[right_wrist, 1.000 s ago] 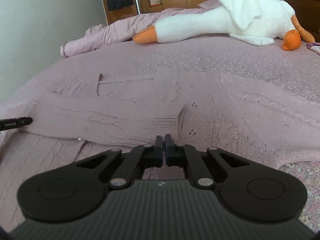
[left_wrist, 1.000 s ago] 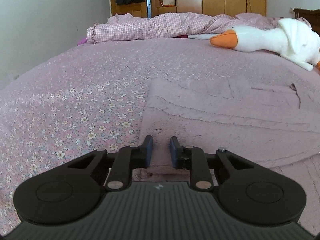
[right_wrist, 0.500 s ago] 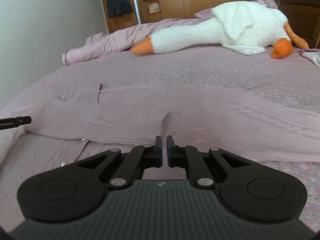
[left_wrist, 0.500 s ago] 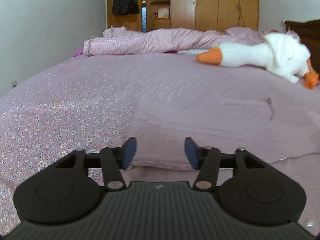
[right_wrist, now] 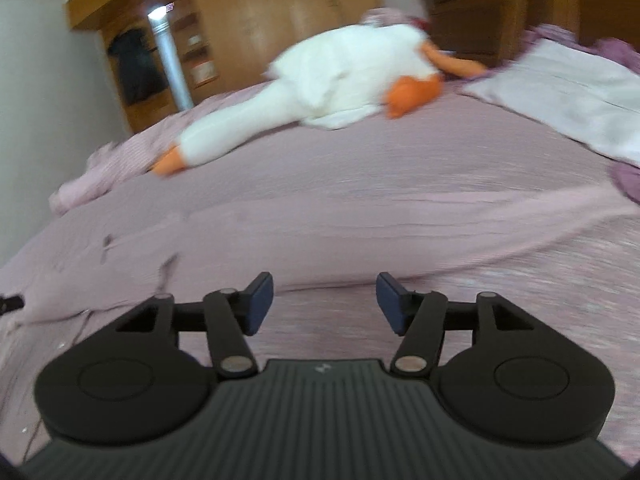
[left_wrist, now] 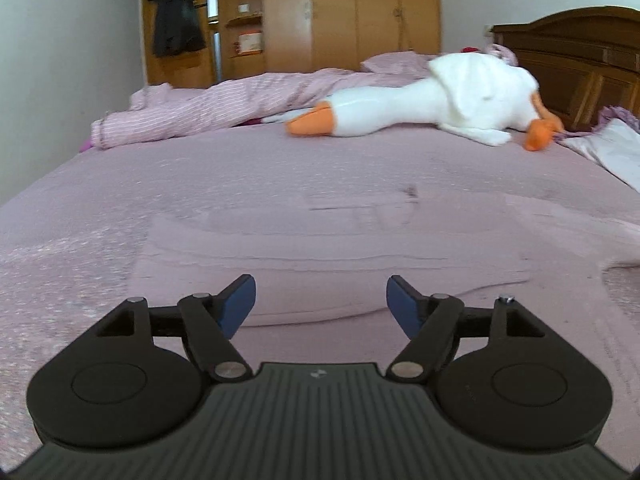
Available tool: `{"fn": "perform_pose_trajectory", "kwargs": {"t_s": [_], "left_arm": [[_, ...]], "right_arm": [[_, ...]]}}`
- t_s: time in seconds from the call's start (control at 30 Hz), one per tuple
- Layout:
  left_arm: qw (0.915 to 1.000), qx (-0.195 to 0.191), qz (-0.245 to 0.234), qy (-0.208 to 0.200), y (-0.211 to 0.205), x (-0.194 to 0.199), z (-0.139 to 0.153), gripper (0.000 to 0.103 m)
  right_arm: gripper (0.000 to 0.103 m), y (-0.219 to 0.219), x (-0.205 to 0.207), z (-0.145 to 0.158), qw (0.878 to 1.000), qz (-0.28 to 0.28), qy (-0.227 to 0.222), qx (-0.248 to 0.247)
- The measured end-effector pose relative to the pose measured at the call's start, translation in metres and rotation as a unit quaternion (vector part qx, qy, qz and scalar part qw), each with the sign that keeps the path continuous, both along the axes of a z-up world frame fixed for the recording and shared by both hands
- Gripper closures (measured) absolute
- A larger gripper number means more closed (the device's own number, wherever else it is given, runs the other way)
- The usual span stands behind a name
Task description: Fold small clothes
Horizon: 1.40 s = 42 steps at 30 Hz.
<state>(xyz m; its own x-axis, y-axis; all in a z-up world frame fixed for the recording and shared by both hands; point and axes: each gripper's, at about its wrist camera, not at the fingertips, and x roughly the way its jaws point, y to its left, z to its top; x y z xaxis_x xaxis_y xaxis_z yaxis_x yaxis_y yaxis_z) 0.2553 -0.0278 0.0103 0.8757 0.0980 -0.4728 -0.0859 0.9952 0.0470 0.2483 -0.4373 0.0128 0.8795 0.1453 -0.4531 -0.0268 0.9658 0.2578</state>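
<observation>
**Both grippers free above a half-folded knit on the bed**

Pink bedding fills the lower part of both views, and the bed [left_wrist: 280, 168] carries everything that matters. Nearest the left camera, the left gripper [left_wrist: 321, 304] hangs with its blue-padded fingers [left_wrist: 239, 305] spread wide and nothing between them. Just ahead of them lies the pink sweater [left_wrist: 332, 264], flat on the bed, its folded near edge running left to right across the view, so its long axis sits crosswise to the fingers. The right gripper [right_wrist: 325, 301] is likewise wide open and empty; its view is blurred, but the same garment [right_wrist: 304, 248] stretches across in front of it, with a long unfolded part trailing off to the right.

Judging by that, the left gripper sits squarely before the stacked, folded portion, while the right gripper is nearer the loose trailing end; the coming fold likely turns on picking up that end and bringing it across to the left.

Farther back a white plush goose [left_wrist: 432, 108] sprawls across the bed, beside a crumpled checked quilt [left_wrist: 208, 108] on the left and a pale cloth [right_wrist: 568, 92] on the right. Behind stand a wooden wardrobe [left_wrist: 340, 16] and a dark headboard [left_wrist: 576, 56].
</observation>
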Motion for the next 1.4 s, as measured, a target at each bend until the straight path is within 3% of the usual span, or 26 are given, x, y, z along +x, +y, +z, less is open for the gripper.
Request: {"fn": "perform_pose_trajectory", "kwargs": {"t_s": [0.2, 0.4, 0.67, 0.83, 0.97, 1.23, 1.4], "left_arm": [[0.9996, -0.007, -0.026, 0.007, -0.037, 0.006, -0.007, 0.023], [0.9992, 0.007, -0.038, 0.007, -0.058, 0.018, -0.012, 0.023], [0.9995, -0.014, -0.027, 0.011, -0.058, 0.033, -0.017, 0.022], [0.9998, -0.012, -0.008, 0.016, -0.055, 0.048, -0.025, 0.020], [0.9993, -0.030, 0.002, 0.020, -0.052, 0.060, -0.028, 0.020], [0.9993, -0.020, -0.024, 0.021, -0.053, 0.062, -0.027, 0.020], [0.9995, -0.023, -0.012, 0.018, -0.041, 0.062, -0.025, 0.020]], "right_arm": [[0.044, -0.067, -0.016, 0.007, 0.995, -0.096, -0.007, 0.017], [0.041, -0.129, -0.010, 0.004, 0.980, -0.189, -0.004, 0.055], [0.042, -0.177, 0.028, -0.035, 0.960, -0.226, 0.037, 0.161], [0.044, -0.195, 0.039, -0.045, 0.941, -0.237, 0.031, 0.238], [0.044, -0.201, 0.052, -0.047, 0.937, -0.245, 0.029, 0.247], [0.045, -0.223, 0.078, -0.057, 0.924, -0.262, -0.013, 0.278], [0.048, -0.223, 0.080, -0.060, 0.919, -0.272, -0.039, 0.283]]}}
